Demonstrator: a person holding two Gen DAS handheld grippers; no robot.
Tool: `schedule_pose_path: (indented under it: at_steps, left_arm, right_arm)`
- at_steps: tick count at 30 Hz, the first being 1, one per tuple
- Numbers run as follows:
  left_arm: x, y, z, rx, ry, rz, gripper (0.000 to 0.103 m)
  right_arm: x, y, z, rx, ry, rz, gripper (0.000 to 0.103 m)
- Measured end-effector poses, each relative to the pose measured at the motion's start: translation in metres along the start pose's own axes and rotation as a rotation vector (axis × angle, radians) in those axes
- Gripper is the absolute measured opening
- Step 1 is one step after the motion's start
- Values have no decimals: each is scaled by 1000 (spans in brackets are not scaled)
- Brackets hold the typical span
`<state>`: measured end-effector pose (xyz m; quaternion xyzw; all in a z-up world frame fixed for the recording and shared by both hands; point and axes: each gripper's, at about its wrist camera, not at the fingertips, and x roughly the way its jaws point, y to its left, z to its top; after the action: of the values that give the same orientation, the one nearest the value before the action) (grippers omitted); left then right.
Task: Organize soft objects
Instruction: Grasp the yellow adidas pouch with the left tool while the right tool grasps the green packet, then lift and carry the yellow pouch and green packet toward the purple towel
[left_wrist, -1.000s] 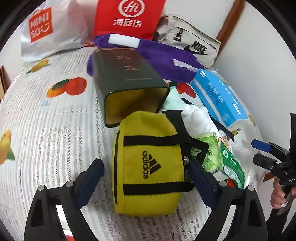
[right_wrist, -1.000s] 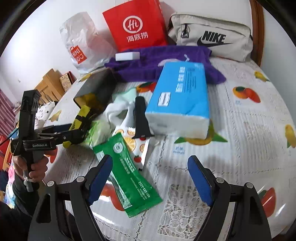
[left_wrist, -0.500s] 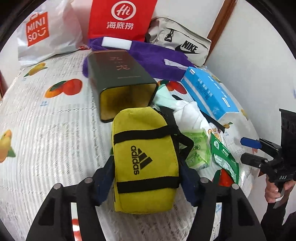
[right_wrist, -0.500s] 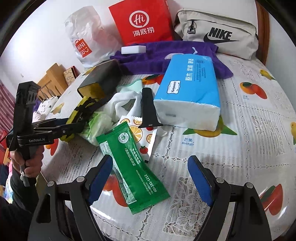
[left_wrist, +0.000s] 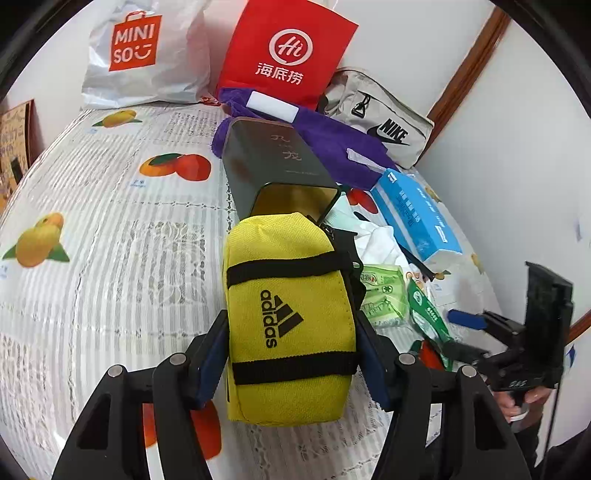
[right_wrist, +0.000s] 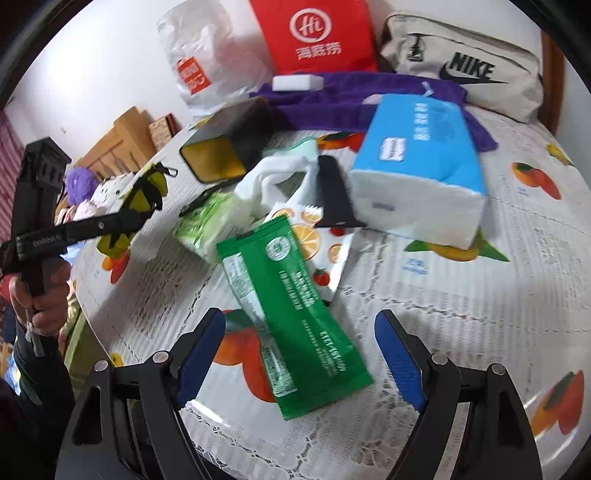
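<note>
My left gripper (left_wrist: 291, 354) is shut on a yellow Adidas pouch (left_wrist: 288, 317), its blue pads pressing both sides, with the pouch's far end at the mouth of a dark open tin box (left_wrist: 273, 173) lying on its side. The pouch also shows in the right wrist view (right_wrist: 142, 199), lifted off the table. My right gripper (right_wrist: 299, 354) is open and empty, just above a green sachet (right_wrist: 295, 310). A blue tissue pack (right_wrist: 417, 166), a white cloth (right_wrist: 273, 184), a green wipes pack (right_wrist: 203, 225) and a purple towel (right_wrist: 332, 99) lie beyond it.
A red Haidilao bag (left_wrist: 284, 55), a Miniso bag (left_wrist: 144, 55) and a beige Nike bag (left_wrist: 376, 118) stand along the back wall. A black scraper-like piece (right_wrist: 334, 195) lies by the tissue pack. The table has a fruit-print cloth (left_wrist: 110, 258); its edge is near my right gripper.
My left gripper closed on the yellow pouch and lifted it toward the tin's mouth. My right gripper moved slightly forward over the green sachet, staying open.
</note>
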<state>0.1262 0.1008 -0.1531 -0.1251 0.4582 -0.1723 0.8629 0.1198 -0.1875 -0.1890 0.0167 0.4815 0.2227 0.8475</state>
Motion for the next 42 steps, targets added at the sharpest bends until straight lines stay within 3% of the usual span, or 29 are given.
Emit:
schedule_pose_path:
  at_steps: [9,10,11,13,15,23,35,42]
  left_arm:
    - [6,3,-12,-33,25,-22,61]
    - [6,3,-12,-34,25,-22,61]
    - [6,3,-12,-35,24,-21,61]
    - [6,3,-13,-37,24,-23,61]
    - [5,4,-13,-41,19,-27,61]
    - [2,6,-16,-60,8,-34,61]
    - [-4,0,-4,-105,10,-41,61]
    - [-9,-12,10,-75,17,-10,61]
  right_arm:
    - [21,18,7,-112,5,-91,81]
    - [22,21,6,-134,6,-107,72]
    - [22,24,4,-164,2,-133,55]
    - [20,28,1,-201,-5,-171,42]
    - [15,25,0,-186,-2,-149,37]
    - [-21,8,-17,-115,-53,-82,36]
    - [-39,-31,-25,-4,-50,-180,36]
    - [-56,-27,-10,-2,-86,-171,36]
